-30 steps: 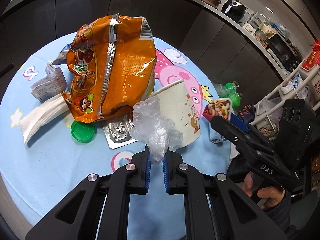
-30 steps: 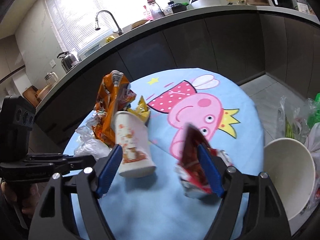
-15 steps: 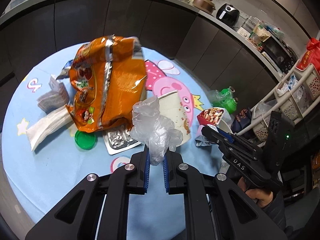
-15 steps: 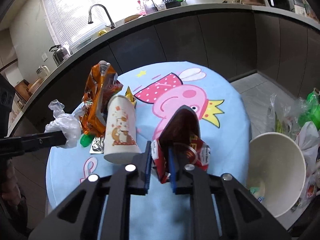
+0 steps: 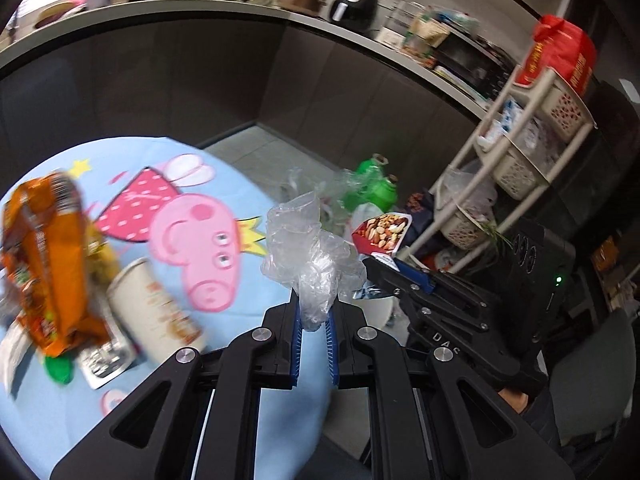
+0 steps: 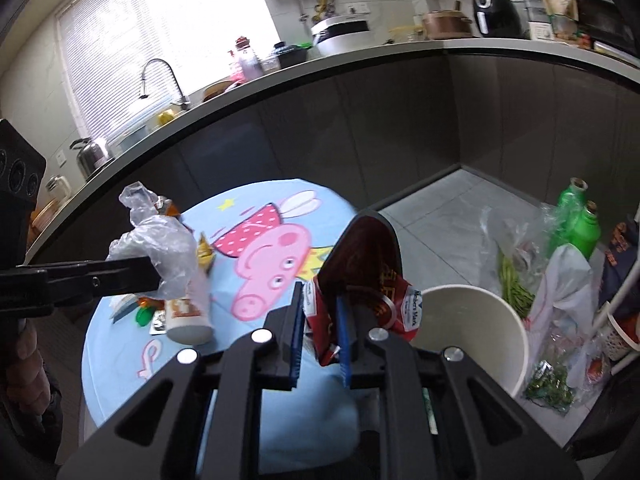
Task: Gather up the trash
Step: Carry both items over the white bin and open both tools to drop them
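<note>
Your left tongs [image 5: 314, 326] were clamped on a crumpled wad of clear plastic film [image 5: 310, 258], which stood up from between the blue pads and hung clear of the round tabletop with the blue cartoon-pig cloth [image 5: 224, 184]. In the right wrist view the same wad [image 6: 160, 248] sat above the left part of the tabletop [image 6: 240, 216].

Your right tongs [image 6: 320, 338] were closed narrow on a red foil snack packet printed with nuts [image 6: 360, 272], held off the tabletop's right edge. Just beside that packet, to its right and lower, stood a white round plastic bin [image 6: 472, 336] on the floor; the packet partly overlapped the bin's near rim in that view, and I could not tell whether they touched.

On the tabletop's left side lay an orange crinkled snack bag [image 5: 40, 264], blurred, with a white paper cup on its side [image 5: 156, 312] just beside it. A flat silver blister sheet [image 5: 106, 362] and a green round cap [image 5: 60, 368] lay near the cup's base.
</note>
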A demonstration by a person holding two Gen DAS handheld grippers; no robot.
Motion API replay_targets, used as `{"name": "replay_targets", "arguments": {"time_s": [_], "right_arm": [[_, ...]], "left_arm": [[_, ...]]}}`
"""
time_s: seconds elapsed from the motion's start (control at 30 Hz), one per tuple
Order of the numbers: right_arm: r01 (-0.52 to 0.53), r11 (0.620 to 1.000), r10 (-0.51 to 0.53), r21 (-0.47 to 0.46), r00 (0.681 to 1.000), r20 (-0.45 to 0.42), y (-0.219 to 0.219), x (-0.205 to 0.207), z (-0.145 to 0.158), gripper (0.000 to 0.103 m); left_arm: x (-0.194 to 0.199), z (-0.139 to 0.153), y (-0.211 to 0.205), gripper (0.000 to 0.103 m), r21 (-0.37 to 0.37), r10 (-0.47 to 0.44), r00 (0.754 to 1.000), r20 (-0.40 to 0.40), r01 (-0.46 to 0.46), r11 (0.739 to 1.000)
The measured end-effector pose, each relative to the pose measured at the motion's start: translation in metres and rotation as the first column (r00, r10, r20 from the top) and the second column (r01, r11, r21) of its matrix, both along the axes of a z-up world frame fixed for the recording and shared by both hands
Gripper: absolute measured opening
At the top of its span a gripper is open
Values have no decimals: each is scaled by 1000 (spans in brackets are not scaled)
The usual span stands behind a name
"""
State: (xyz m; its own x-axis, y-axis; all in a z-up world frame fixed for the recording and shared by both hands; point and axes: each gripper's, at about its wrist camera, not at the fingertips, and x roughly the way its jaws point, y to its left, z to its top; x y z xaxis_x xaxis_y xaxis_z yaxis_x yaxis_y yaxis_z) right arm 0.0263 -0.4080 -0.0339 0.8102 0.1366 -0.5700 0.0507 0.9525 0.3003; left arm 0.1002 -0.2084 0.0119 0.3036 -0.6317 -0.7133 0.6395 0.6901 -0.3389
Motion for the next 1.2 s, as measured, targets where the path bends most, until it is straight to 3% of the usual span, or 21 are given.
{"name": "replay_targets", "arguments": {"time_s": [0.37, 0.63, 0.93, 0.97, 1.0, 1.03, 1.07, 1.17, 1.2], "right_arm": [[124, 991, -121, 47, 990, -71, -68, -20, -43, 16], [157, 982, -137, 101, 975, -176, -91, -11, -102, 16], [156, 980, -123, 126, 962, -242, -99, 1, -142, 20], [151, 980, -117, 127, 962, -247, -98, 2, -144, 27], [144, 982, -111, 122, 962, -250, -97, 4, -146, 40], [141, 984, -110, 112, 963, -246, -97, 4, -147, 46], [137, 986, -112, 94, 965, -238, -95, 4, -146, 57], [128, 990, -111, 64, 970, -216, -93, 2, -144, 68], [129, 990, -115, 56, 971, -210, -94, 0, -142, 74]], "left_arm": [[19, -33, -97, 9, 7, -138, 988, -68, 138, 990], [33, -81, -157, 9, 97, -214, 969, -123, 226, 969], [47, -122, -184, 10, 167, -221, 962, -162, 248, 954], [48, -123, -186, 14, 176, -221, 963, -153, 246, 953], [47, -123, -187, 25, 175, -224, 964, -147, 248, 953], [48, -121, -187, 34, 173, -219, 967, -129, 240, 955], [47, -118, -187, 53, 172, -209, 972, -108, 226, 959], [47, -109, -185, 67, 155, -196, 979, -64, 203, 967], [48, -107, -184, 76, 153, -185, 981, -60, 193, 969]]}}
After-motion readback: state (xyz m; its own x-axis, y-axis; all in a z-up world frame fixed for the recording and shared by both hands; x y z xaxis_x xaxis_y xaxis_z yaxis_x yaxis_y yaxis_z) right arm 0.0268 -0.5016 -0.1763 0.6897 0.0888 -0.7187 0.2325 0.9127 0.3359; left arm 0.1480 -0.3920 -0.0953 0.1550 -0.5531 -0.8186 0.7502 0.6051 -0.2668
